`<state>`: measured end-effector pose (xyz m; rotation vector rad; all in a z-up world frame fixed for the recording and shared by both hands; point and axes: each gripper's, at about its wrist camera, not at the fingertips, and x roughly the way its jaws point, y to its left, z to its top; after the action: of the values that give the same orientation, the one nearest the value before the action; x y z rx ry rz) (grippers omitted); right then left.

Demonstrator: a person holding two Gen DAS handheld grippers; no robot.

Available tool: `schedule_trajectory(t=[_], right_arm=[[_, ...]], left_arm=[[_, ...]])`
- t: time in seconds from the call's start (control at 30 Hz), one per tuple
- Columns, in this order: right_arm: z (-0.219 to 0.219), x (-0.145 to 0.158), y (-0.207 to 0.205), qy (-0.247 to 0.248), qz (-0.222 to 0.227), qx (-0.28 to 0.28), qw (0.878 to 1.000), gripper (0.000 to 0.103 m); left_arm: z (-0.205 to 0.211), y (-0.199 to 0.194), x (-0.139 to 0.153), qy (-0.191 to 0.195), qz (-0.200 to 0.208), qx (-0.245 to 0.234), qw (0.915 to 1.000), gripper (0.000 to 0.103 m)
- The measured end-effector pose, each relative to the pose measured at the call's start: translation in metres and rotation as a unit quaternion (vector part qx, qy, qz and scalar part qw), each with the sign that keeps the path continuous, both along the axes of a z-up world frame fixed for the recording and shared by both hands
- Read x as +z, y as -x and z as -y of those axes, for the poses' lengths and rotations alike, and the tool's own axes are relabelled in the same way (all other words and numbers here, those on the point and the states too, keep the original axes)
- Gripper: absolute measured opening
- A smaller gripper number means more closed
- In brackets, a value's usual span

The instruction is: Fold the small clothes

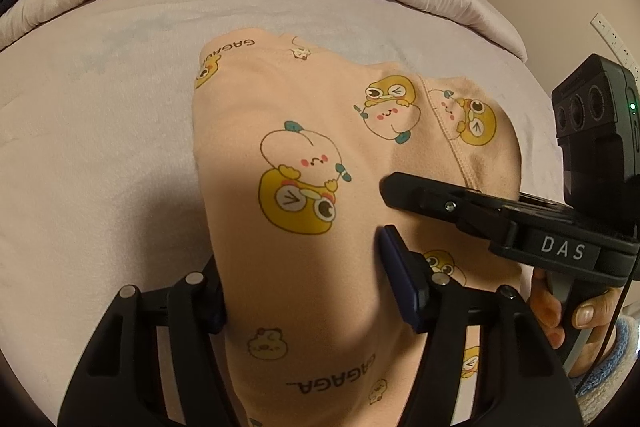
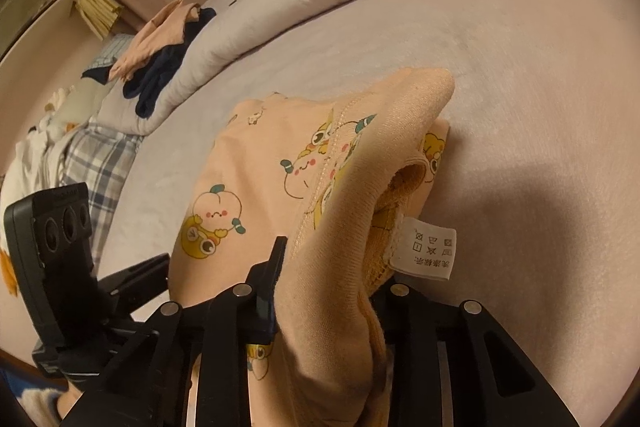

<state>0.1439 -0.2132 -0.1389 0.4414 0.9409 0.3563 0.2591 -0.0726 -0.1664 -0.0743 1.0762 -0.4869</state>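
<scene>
While you hold peach garment [image 1: 304, 131] doubled on bed [image 1: 100, 147], fold is partway — left gripper [image 1: 300, 279] fingers clamped on near fabric, right gripper [image 2: 328, 291] pinching waistband; flattening left, pile [image 2: 160, 47] waits.

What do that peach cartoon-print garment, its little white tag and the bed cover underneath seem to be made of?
The peach garment looks like soft knit cotton jersey, matte: ribbed hem, visible stitching, limp drape.

The white tag seems a woven or satin care label, smoother, with printed symbols.

The bed cover looks like plush fleece or velour, showing a short brushed nap and faint smudge marks. Exact fibres cannot be told.
</scene>
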Motion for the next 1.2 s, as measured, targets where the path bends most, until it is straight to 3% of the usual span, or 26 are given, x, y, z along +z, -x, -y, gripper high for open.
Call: schedule_trajectory(t=[0.87,1.2], right_arm=[[-0.014,0.022,0.014,0.010,0.045,0.018,0.999,0.027],[-0.024,0.039,0.043,0.011,0.065,0.035,0.997,0.027]], left_arm=[[-0.005,0.011,0.010,0.017,0.009,0.020,0.9996,0.033],[-0.026,0.041,0.026,0.036,0.017,0.017,0.9991,0.033]])
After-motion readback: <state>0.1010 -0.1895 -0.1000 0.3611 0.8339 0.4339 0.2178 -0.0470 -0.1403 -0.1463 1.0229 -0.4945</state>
